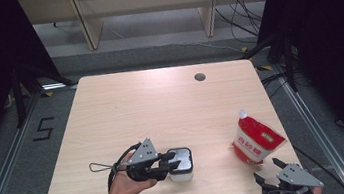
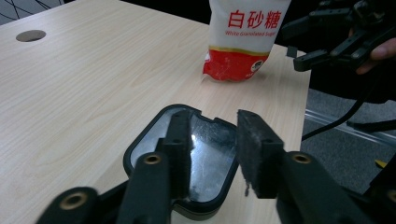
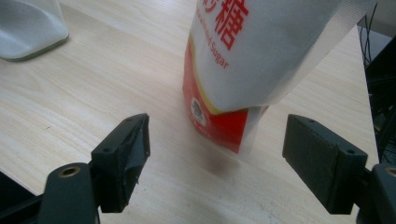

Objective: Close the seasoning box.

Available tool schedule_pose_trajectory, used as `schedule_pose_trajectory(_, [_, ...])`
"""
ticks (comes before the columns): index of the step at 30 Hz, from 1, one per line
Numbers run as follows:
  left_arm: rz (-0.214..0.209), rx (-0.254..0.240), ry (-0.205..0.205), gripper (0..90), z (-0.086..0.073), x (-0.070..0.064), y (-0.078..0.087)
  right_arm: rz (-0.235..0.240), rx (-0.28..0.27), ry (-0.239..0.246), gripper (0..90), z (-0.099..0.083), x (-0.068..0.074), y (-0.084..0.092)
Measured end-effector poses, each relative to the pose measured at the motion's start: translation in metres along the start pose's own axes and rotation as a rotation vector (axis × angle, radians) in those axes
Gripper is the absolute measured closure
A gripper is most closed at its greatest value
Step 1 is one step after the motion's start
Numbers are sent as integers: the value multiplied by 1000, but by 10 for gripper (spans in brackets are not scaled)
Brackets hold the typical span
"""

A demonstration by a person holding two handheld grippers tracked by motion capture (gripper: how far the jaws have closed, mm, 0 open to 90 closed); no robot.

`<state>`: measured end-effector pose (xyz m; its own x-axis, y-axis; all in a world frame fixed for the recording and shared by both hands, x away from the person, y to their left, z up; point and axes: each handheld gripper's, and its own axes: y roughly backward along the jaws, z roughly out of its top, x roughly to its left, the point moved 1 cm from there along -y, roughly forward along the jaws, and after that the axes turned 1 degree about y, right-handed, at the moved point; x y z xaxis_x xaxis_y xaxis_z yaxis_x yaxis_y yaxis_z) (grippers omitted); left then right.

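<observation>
Table (image 1: 126, 108): container (image 2: 187, 158) btwn L jaws

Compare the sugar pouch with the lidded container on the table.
The sugar pouch is a tall, soft red-and-white bag with printed text; the lidded container is low, rigid and translucent with a dark-rimmed lid. The pouch stands free near the right edge; the container sits at the left gripper. Both rest on the wooden table.

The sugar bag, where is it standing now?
In the high view, the sugar bag stands near the table's front right corner, just ahead of the right gripper.
</observation>
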<state>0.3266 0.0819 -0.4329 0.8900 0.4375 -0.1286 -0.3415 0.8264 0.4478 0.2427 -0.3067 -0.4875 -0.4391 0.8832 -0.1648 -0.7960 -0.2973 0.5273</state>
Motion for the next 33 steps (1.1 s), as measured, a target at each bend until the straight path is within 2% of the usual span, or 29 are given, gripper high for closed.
schedule_pose_trajectory(2, [-5,14,-12,513,-1,1,3,0,-5,2,240,0,0,0])
schedule_pose_trajectory(3, [-2,15,-4,513,-2,0,4,-2,-5,5,240,0,0,0])
schedule_pose_trajectory(4, [6,19,-12,452,-4,0,7,-2,-4,7,240,0,0,0])
schedule_pose_trajectory(6, [8,17,-20,426,-4,1,8,-3,-3,7,241,0,0,0])
schedule_pose_trajectory(8, [31,6,12,354,-6,2,13,-3,-3,12,240,0,0,0])
schedule_pose_trajectory(9, [31,6,12,341,-6,2,13,-3,-3,12,240,0,0,0])
schedule_pose_trajectory(12, [46,-2,21,319,-9,5,17,-3,-6,10,240,0,0,0])
schedule_pose_trajectory(14, [43,-10,43,304,-12,5,19,-2,-5,9,240,0,0,0])
schedule_pose_trajectory(17, [59,-9,47,282,-16,8,24,-3,-6,10,240,0,0,0])
schedule_pose_trajectory(18, [55,-10,33,280,-17,10,26,-2,-5,10,240,0,0,0])
schedule_pose_trajectory(19, [67,7,38,278,-20,11,29,-1,0,-12,240,0,2,0])
schedule_pose_trajectory(22, [77,8,50,265,-25,16,34,-1,8,-11,240,0,2,0])
schedule_pose_trajectory(24, [83,10,66,262,-30,17,36,-1,10,-16,240,0,3,0])
schedule_pose_trajectory(25, [85,12,89,259,-33,17,37,-2,12,-22,240,0,4,1])
schedule_pose_trajectory(26, [82,17,79,253,-36,18,39,1,8,-11,240,0,3,0])
schedule_pose_trajectory(27, [86,17,91,251,-38,17,40,-8,-5,22,240,0,0,0])
schedule_pose_trajectory(28, [84,15,103,251,-41,17,41,-8,-5,22,240,0,0,0])
schedule_pose_trajectory(29, [78,23,78,250,-43,18,43,-4,-6,21,240,0,1,0])
schedule_pose_trajectory(30, [88,9,121,249,-46,16,44,-4,-2,21,240,0,1,0])
schedule_pose_trajectory(33, [91,13,130,246,-54,17,48,0,-5,19,240,0,1,0])
